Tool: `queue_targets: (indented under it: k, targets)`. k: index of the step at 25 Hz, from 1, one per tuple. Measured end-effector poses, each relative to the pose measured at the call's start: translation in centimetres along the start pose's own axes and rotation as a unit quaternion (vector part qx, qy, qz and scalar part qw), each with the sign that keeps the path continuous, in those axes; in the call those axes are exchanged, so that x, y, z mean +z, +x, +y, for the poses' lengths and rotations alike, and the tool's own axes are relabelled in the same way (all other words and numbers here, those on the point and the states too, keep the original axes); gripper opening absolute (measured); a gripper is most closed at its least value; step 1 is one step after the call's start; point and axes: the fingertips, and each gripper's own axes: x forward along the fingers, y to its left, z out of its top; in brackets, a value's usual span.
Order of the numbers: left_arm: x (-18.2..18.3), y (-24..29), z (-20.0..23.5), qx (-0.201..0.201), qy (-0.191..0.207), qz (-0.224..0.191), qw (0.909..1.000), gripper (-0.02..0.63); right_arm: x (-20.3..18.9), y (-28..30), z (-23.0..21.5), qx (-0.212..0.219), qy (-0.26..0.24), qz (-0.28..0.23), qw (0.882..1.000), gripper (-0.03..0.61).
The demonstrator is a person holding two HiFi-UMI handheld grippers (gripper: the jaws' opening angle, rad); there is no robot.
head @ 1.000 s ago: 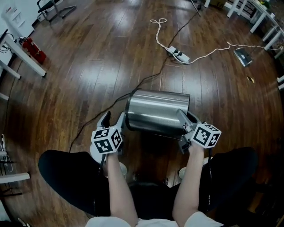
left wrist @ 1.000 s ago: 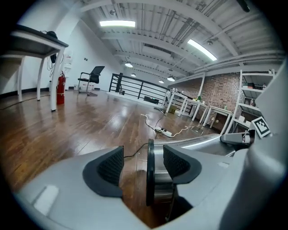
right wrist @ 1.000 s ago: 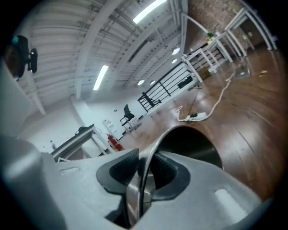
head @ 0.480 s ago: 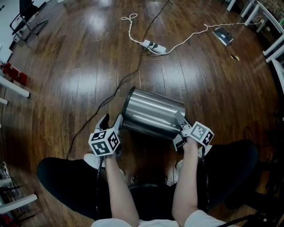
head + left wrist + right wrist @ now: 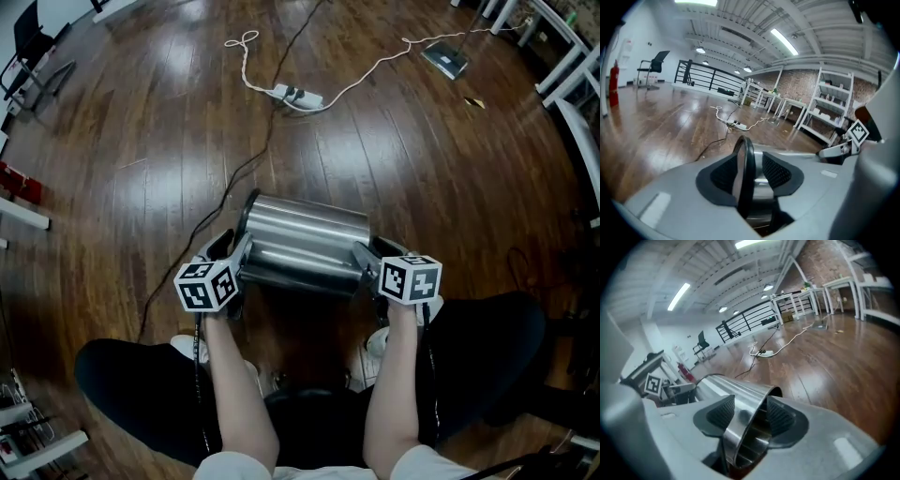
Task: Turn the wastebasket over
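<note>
**Wastebasket on its side, turn roughly half done**

The fingers (image 5: 719,178) of the left gripper (image 5: 749,161) stood part-way apart and were closing. The basket's black rim (image 5: 747,187) sat between them, close against one pad, with a gap showing at the other, so there was no firm pinch yet.

The fingers (image 5: 780,417) of the right gripper (image 5: 751,414) were opening. The bare metal edge (image 5: 740,427) of the basket's other end ran between them. One pad was outside the wall and one inside, with daylight on the inner side. That looked like a grip being let go or reset, not a hold.

The steel wastebasket (image 5: 305,244) lay on its side on the wooden floor (image 5: 141,169), its length running left to right. It was just in front of the person's knees (image 5: 141,375), with one gripper at each end. It appeared to rest on the floor rather than hang from either gripper. Which end was the mouth couldn't be told for sure, though the right end looked hollow.

A power strip (image 5: 295,94) and its cables lay farther out on the floor, well apart from the basket.

Judged progress: the basket was tipped to horizontal but stood on neither end. What was left was to secure both ends again, rotate it the rest of the way and set it down on the opposite end. With neither grip tight, the round body could roll on the smooth floor.
</note>
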Motion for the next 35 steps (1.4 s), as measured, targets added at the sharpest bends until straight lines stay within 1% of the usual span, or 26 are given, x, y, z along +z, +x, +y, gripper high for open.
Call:
queue_targets:
  k: [1, 2, 4, 6, 8, 9, 10, 12, 14, 16, 18, 21, 23, 25, 27, 28, 29, 30, 31, 33, 34, 35]
  targets:
    - [-0.1, 0.1, -0.1, -0.015, -0.027, -0.006, 0.9995, 0.147, 0.1, -0.5, 0.0, -0.009, -0.023, 0.015, 1.0, 0.202]
    - [-0.1, 0.0, 0.0, -0.025, -0.053, -0.011, 0.9982, 0.143, 0.2, -1.0, -0.1, -0.016, -0.04, 0.029, 0.999, 0.202]
    - [-0.2, -0.1, 0.3, -0.034, -0.086, -0.012, 0.9956, 0.129, 0.1, -1.6, -0.3, -0.024, -0.059, 0.054, 0.996, 0.198]
    - [-0.3, -0.2, 0.5, -0.038, -0.105, -0.012, 0.9936, 0.12, -0.6, -1.5, -0.3, -0.018, -0.065, 0.072, 0.995, 0.187]
    - [-0.6, -0.3, 0.6, -0.04, -0.117, -0.014, 0.9923, 0.117, -1.7, -0.7, 0.4, 0.003, -0.058, 0.086, 0.995, 0.184]
    - [-0.7, -0.4, 0.5, -0.042, -0.116, -0.013, 0.9923, 0.116, -2.1, -0.4, 0.7, 0.011, -0.054, 0.094, 0.994, 0.163]
    - [-0.9, -0.5, 0.4, -0.043, -0.108, -0.01, 0.9932, 0.115, -2.4, -0.3, 0.8, 0.014, -0.054, 0.102, 0.993, 0.161]
    - [-1.1, -0.8, 0.1, -0.041, -0.075, 0.002, 0.9963, 0.114, -2.5, -0.3, 0.9, 0.014, -0.059, 0.113, 0.992, 0.156]
    - [-1.3, -1.3, -0.2, -0.038, -0.053, 0.013, 0.9978, 0.106, -2.2, 0.0, 0.9, 0.007, -0.055, 0.102, 0.993, 0.152]
    - [-1.6, -2.0, -0.2, -0.031, -0.055, 0.024, 0.9978, 0.097, -1.9, 0.2, 0.9, 0.006, -0.046, 0.087, 0.995, 0.144]
    - [-1.8, -2.7, 0.1, -0.016, -0.055, 0.033, 0.9978, 0.094, -1.7, 0.5, 1.4, 0.018, -0.042, 0.08, 0.996, 0.14]
    - [0.3, -4.1, 0.2, 0.004, -0.033, 0.023, 0.9992, 0.089, -1.6, 1.2, 2.3, 0.047, -0.025, 0.07, 0.996, 0.14]
    - [3.0, -5.4, -0.2, 0.015, 0.006, 0.007, 0.9998, 0.08, -2.0, 1.9, 3.1, 0.08, 0.001, 0.066, 0.995, 0.141]
    - [5.7, -6.7, -1.2, 0.032, 0.068, 0.005, 0.9972, 0.075, -3.2, 2.9, 4.0, 0.109, 0.034, 0.072, 0.991, 0.143]
    - [7.7, -7.5, -2.8, 0.045, 0.142, 0.017, 0.9887, 0.075, -4.8, 4.5, 4.9, 0.126, 0.052, 0.075, 0.988, 0.144]
    - [8.1, -7.6, -3.9, 0.046, 0.181, 0.026, 0.9821, 0.075, -5.7, 5.6, 5.5, 0.128, 0.051, 0.075, 0.988, 0.139]
    - [8.2, -7.5, -5.1, 0.044, 0.221, 0.038, 0.9734, 0.074, -6.8, 6.9, 6.1, 0.126, 0.042, 0.077, 0.988, 0.125]
    - [7.9, -7.0, -6.3, 0.042, 0.266, 0.053, 0.9616, 0.074, -8.0, 8.2, 6.9, 0.118, 0.029, 0.082, 0.989, 0.015]
    - [7.2, -6.2, -7.6, 0.04, 0.314, 0.07, 0.9462, 0.074, -9.5, 9.4, 7.3, 0.103, 0.017, 0.092, 0.99, 0.007]
    - [5.2, -4.2, -10.6, 0.029, 0.4, 0.103, 0.91, 0.074, -12.3, 11.0, 7.2, 0.068, 0.016, 0.114, 0.991, 0.003]
    - [4.0, -3.2, -12.1, 0.022, 0.434, 0.118, 0.893, 0.074, -13.3, 11.3, 6.7, 0.058, 0.031, 0.123, 0.99, 0.01]
    - [2.9, -2.5, -13.4, 0.015, 0.458, 0.132, 0.8792, 0.075, -13.8, 11.3, 5.9, 0.051, 0.053, 0.126, 0.989, 0.05]
